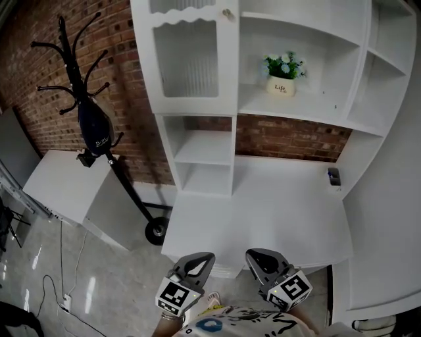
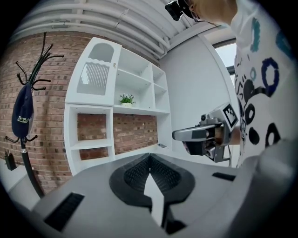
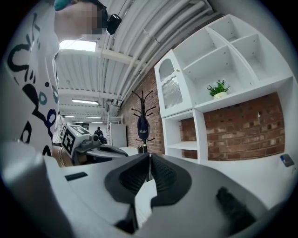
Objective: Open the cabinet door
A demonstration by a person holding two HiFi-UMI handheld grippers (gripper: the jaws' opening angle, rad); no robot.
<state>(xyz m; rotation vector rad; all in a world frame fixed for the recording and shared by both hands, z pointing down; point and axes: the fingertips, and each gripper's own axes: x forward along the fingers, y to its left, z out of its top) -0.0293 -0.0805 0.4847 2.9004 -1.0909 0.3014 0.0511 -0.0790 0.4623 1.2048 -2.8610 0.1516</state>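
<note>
Neither the left tool (image 1: pixel 199 258) nor the right tool (image 1: pixel 258 254) touches anything, so I judge the step in hand to be the reach. Whichever one takes the door should part its jaws on the way up, well before it reaches the small knob (image 1: pixel 227 12). It should come at the knob head-on, close squarely on it, then draw it toward the near side in an arc rather than a straight tug. The knob sits at the door's right edge, so the hinges are probably on the left. The other tool should keep out of the door's swing.

Both tools have their jaws pressed together with nothing between them. They hang side by side at the near edge of the white desk (image 1: pixel 263 210), clear of it. Beyond the desk rises the white shelving. The cabinet door (image 1: pixel 191 59), with its ribbed pane and arched top, stands shut at the upper left, far from both tools. A potted plant (image 1: pixel 284 71) sits on the shelf to its right.
</note>
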